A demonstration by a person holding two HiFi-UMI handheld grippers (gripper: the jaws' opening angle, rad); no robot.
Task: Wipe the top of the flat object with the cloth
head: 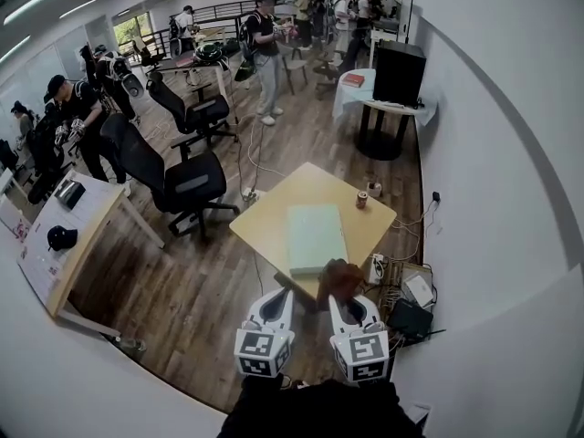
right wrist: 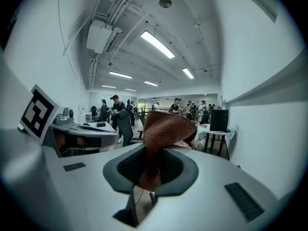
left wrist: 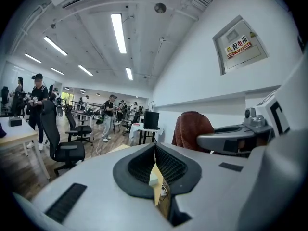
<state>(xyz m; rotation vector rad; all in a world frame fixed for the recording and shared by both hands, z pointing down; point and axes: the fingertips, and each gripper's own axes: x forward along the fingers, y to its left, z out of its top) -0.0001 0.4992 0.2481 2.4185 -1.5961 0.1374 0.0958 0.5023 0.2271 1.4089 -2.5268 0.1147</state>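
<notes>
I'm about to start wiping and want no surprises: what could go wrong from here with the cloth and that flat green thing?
The cloth is bunched and pinched by one fold in the right gripper; it may slip out, or the jaws may scrape.
The flat object lies near the table edge and the shut left gripper isn't steadying it, so a stroke could slide it.
A long stroke might knock the small can beyond it.

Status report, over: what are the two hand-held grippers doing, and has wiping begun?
Left hand-held gripper shut, empty. Right hand-held gripper shut on cloth, held up by the green board's near corner. Board top bare; small can stands beyond it, clear.
</notes>
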